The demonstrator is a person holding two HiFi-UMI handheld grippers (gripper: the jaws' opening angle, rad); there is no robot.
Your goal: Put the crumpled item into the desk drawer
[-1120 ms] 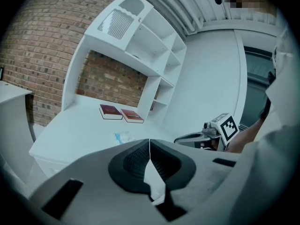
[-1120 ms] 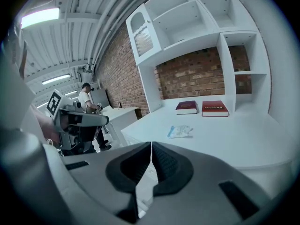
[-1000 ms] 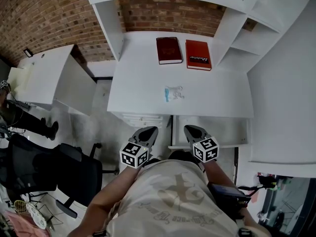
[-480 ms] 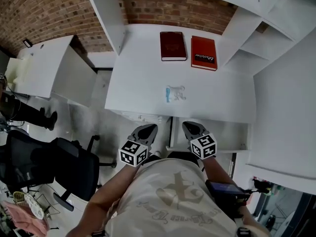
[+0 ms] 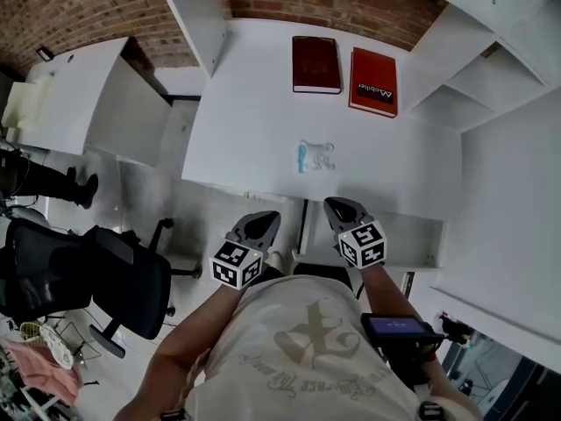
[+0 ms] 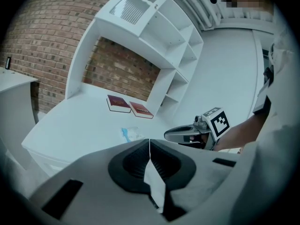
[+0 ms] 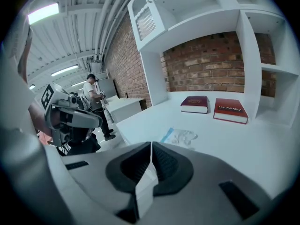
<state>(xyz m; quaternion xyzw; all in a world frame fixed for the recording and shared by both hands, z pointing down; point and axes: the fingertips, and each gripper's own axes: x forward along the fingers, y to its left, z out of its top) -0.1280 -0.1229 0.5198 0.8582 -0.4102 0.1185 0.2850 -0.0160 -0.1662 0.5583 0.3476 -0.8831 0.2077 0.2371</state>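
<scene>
White desk (image 5: pixel 254 130), dark-red book (image 5: pixel 316 64), red book (image 5: pixel 373 82), seemingly blue-edged crumpled item (image 5: pixel 316 156)

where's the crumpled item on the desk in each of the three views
Head view: crumpled item just above picture centre, mid-desk.
Left gripper view: slightly left of centre, below the middle.
Right gripper view: slightly right of centre, below the middle.
Shared landmark: the brighter red book lies beyond it, to its right.

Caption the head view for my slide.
Shut left gripper and right gripper before a desk with crumpled wrapper and two books.
</scene>
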